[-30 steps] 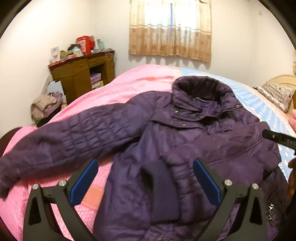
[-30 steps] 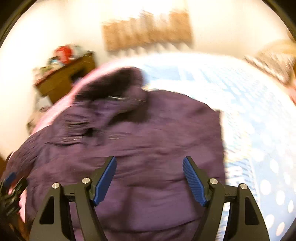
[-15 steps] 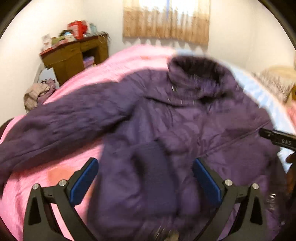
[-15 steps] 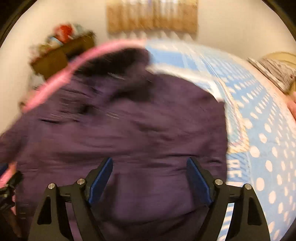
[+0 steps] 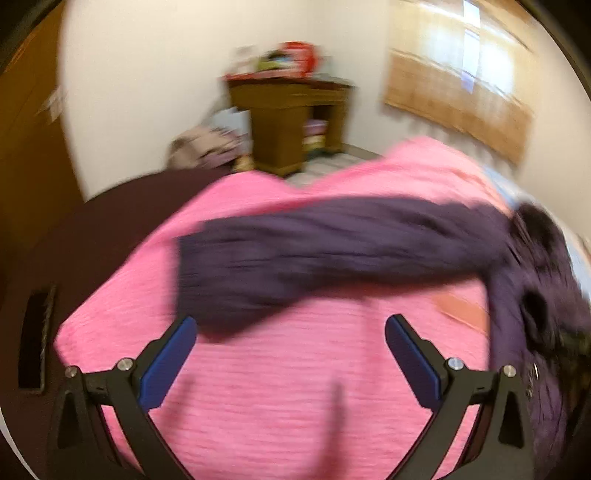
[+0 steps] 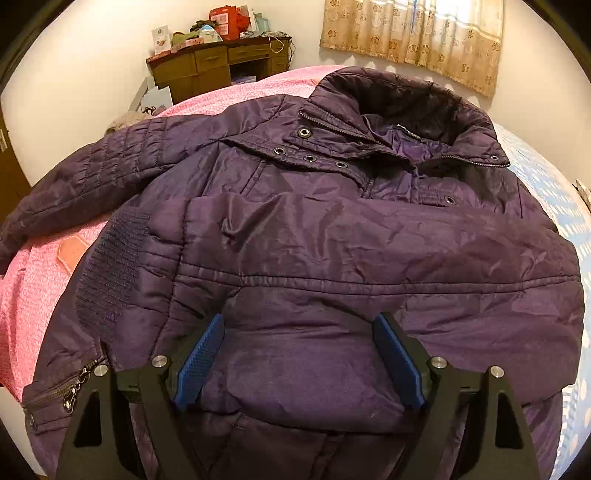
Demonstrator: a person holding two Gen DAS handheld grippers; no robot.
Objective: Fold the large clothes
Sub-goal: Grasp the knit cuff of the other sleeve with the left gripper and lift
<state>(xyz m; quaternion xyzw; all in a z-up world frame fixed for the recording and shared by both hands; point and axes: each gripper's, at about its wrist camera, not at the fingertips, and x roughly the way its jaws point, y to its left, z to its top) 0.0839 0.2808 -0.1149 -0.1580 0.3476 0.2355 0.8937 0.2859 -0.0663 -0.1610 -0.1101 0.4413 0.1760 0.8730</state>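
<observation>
Hovering w/ jaws spread, empty: R gripper (image 6: 299, 358) over purple jacket (image 6: 332, 221), L gripper (image 5: 291, 354) nr sleeve (image 5: 332, 251).

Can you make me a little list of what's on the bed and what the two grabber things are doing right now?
garment: puffy dark purple quilted jacket, lying front up on the bed
one sleeve: folded across the chest, knit cuff at the side
other sleeve: stretched out over the pink blanket
bedding: pink textured blanket; blue sheet with white dots beside it
left gripper: open, over bare pink blanket, holding nothing
right gripper: open, above the jacket's lower front, not gripping it
background: brown wooden desk with clutter, beige curtain
</observation>
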